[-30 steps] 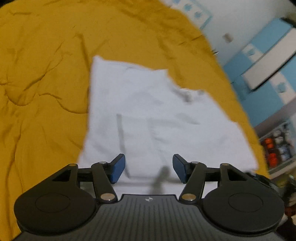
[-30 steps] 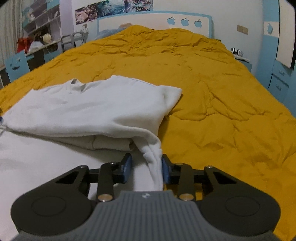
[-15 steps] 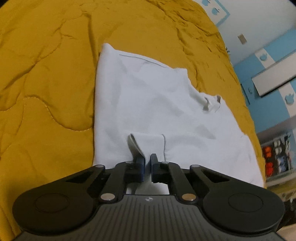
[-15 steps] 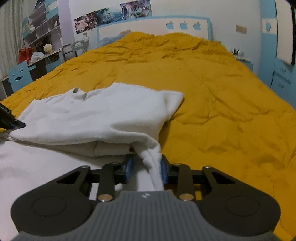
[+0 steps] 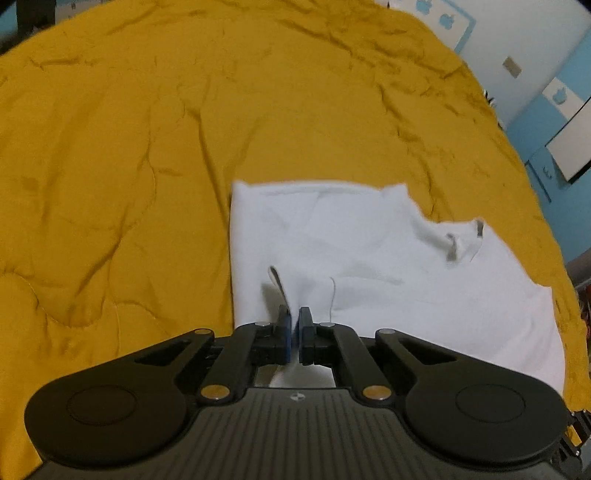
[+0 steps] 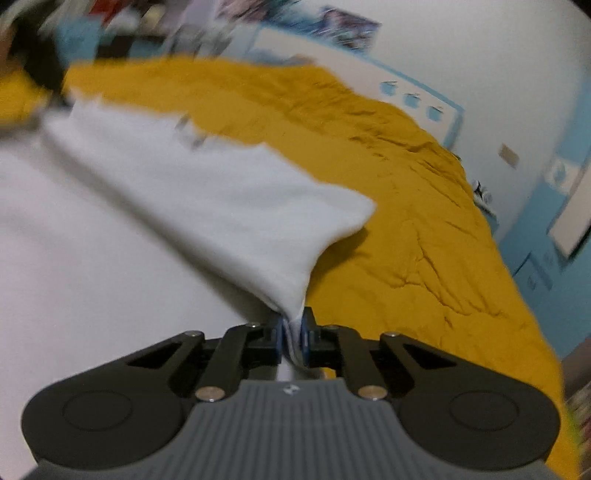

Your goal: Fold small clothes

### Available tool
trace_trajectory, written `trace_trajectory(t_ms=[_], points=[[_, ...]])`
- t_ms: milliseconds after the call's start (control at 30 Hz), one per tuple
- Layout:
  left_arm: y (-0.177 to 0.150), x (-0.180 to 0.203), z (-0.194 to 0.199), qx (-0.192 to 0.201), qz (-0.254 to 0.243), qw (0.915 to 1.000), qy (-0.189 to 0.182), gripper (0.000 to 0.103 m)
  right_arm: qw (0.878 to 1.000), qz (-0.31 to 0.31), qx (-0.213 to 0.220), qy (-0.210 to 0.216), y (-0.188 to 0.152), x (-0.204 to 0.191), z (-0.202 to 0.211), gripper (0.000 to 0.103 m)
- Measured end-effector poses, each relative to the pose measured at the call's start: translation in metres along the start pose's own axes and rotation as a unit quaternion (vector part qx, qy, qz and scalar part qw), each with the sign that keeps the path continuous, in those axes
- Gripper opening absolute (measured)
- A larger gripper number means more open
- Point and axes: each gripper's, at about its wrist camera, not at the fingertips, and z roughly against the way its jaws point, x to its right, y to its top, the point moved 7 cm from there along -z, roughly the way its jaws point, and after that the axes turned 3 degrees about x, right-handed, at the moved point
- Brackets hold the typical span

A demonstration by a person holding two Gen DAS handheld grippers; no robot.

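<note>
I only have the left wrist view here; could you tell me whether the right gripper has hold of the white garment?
Observer: Yes, the right gripper is shut on a bunched edge of the white garment.
Operator: Thank you. Is that edge lying flat?
Observer: No, it rises off the yellow bedspread in a taut fold.
Operator: And on my side?
Observer: The left gripper is pinched on the cloth too; the right view shows posters on the far wall.
</note>
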Motion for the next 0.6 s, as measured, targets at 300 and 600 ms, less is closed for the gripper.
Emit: trace_trajectory(t_ms=[300, 600], points=[[-0.016, 0.006, 0.018, 0.041, -0.087, 0.9952, 0.016, 0.044, 0.998, -0.046, -0.024, -0.034, -0.007, 0.021, 0.01, 0.032], [-0.023, 0.004, 0.06, 0.144, -0.025, 0.9893, -0.009, 0.058, 0.998, -0.059, -0.013, -0.018, 0.004, 0.017, 0.009, 0.057]])
